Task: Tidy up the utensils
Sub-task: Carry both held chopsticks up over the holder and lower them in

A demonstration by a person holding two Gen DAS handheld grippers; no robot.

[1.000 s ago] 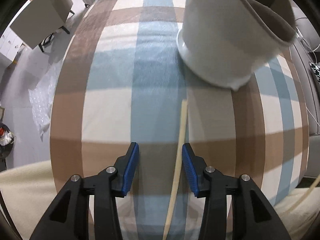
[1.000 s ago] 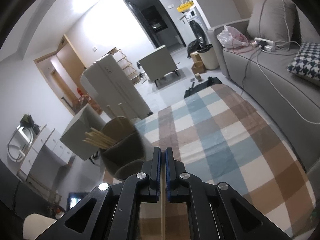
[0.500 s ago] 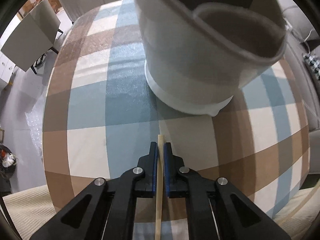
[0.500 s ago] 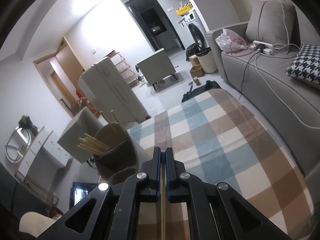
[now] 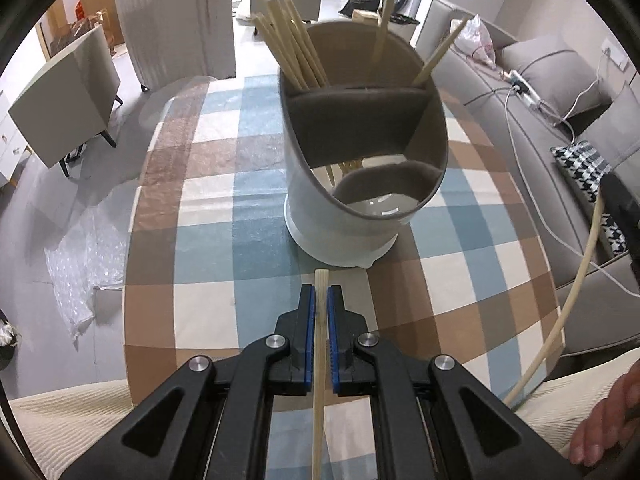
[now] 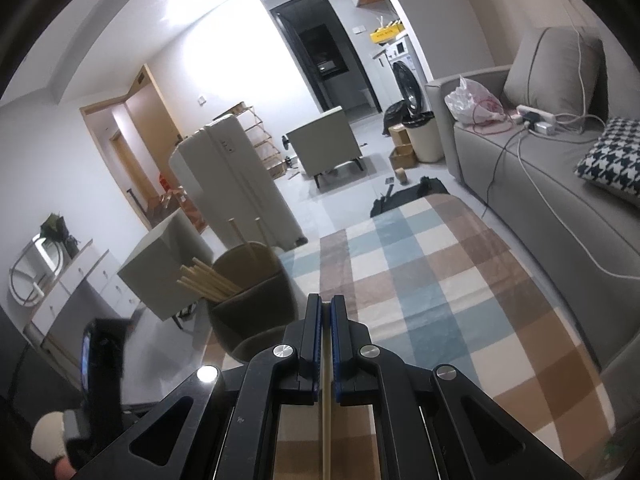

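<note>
Left gripper [image 5: 321,300] jaws just clamped on a chopstick [image 5: 319,368], now lifted clear of the checked tablecloth [image 5: 208,240] a second ago beneath it. Right gripper [image 6: 326,320] closed too, apparently on a second chopstick [image 6: 327,412]. Next, probably, into the utensil holder [image 5: 320,216] just beyond, far compartments already stocked.

No text, label, brand, number or sign can be read in either view; a red mark on the boxes [image 5: 81,9] by the far doorway and print on the yellow box [image 6: 385,32] above the washing machine [image 6: 405,67] are too small to be made out.
</note>
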